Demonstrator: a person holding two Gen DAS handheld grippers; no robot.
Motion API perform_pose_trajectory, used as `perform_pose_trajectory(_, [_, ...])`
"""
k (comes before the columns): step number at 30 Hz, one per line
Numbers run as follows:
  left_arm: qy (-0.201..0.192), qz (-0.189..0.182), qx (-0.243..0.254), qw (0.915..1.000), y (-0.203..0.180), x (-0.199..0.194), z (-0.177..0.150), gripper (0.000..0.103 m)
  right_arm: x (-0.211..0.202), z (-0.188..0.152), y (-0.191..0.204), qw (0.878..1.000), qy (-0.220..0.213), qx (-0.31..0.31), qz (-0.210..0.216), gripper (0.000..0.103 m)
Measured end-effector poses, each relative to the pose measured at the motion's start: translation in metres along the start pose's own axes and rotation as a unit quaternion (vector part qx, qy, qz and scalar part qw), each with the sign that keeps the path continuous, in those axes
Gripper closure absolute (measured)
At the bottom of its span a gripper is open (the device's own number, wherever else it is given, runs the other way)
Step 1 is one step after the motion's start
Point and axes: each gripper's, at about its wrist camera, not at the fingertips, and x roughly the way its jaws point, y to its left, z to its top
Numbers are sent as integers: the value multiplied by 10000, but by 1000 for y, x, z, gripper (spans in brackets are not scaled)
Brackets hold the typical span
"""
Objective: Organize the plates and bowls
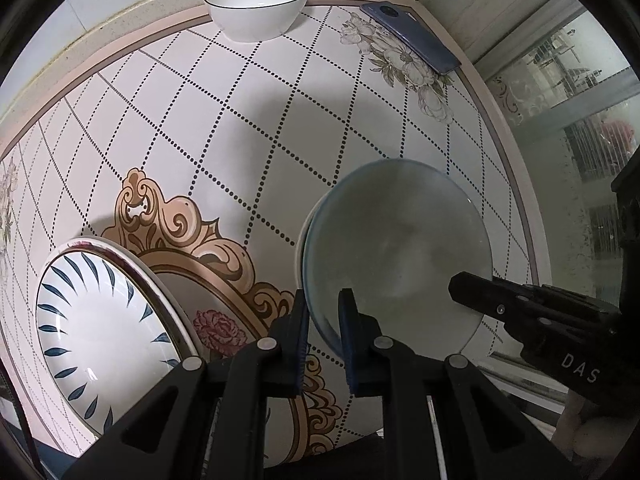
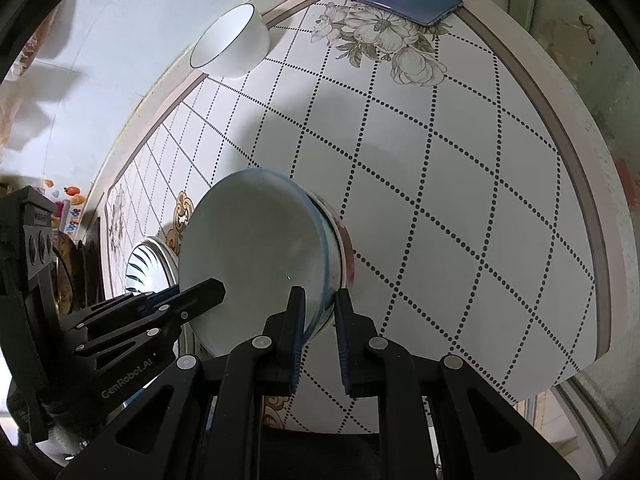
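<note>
The left gripper (image 1: pixel 324 336) is clamped on the near rim of a blue-rimmed bowl (image 1: pixel 396 256), one pad inside the wall and one outside. On the opposite side of the same rim the right gripper (image 2: pixel 320 336) is clamped likewise. A two-sided hold of this kind is probably chosen so that the bowl is kept steady and level as it is carried or set down. The bowl is held low over the tabletop (image 1: pixel 248 128), toward its near right edge. Whether its foot is touching the surface cannot be told. In the right wrist view a flower-painted wall is seen just below the blue rim, so a second bowl may be nested beneath; this cannot be settled.

Further out, a plate with dark blue leaf strokes (image 1: pixel 100 328) is lying by the near left edge, apart from the held bowl. A white bowl with a thin dark rim (image 1: pixel 256 4) is standing upright at the far edge, well apart. A blue phone (image 1: pixel 412 36) is lying at the far right corner. The middle of the tabletop between these things is bare, so no obstacle is seen on a path to the plate or the white bowl; only the phone would need avoiding at that corner.
</note>
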Motion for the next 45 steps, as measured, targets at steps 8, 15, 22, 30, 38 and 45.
perform_pose_trajectory(8, [14, 70, -20, 10000, 1, 2, 3, 91, 4, 1, 1, 10000, 56, -46, -68, 86])
perform_pose_trajectory(15, [157, 16, -25, 9999, 3, -4, 4, 91, 3, 8, -1, 9998, 212, 40, 7, 86])
perform_pose_trajectory(22, [-215, -392, -276, 9986, 15, -51, 39, 89, -29, 33, -2, 9995, 20, 191, 242, 79])
perform_pose_trajectory(30, [-717, -352, -978, 9920, 55, -57, 135, 76, -43, 121, 19, 9977, -404, -42, 542, 57])
perform_pose_trajectory(38, [-521, -450, -1806, 9811, 107, -15, 211, 76, -3, 226, 33, 9945, -495, 190, 899, 57])
perform_pose_trajectory(45, [-235, -463, -1980, 9788, 118, 21, 242, 76, 35, 286, 41, 9952, -377, 252, 867, 57])
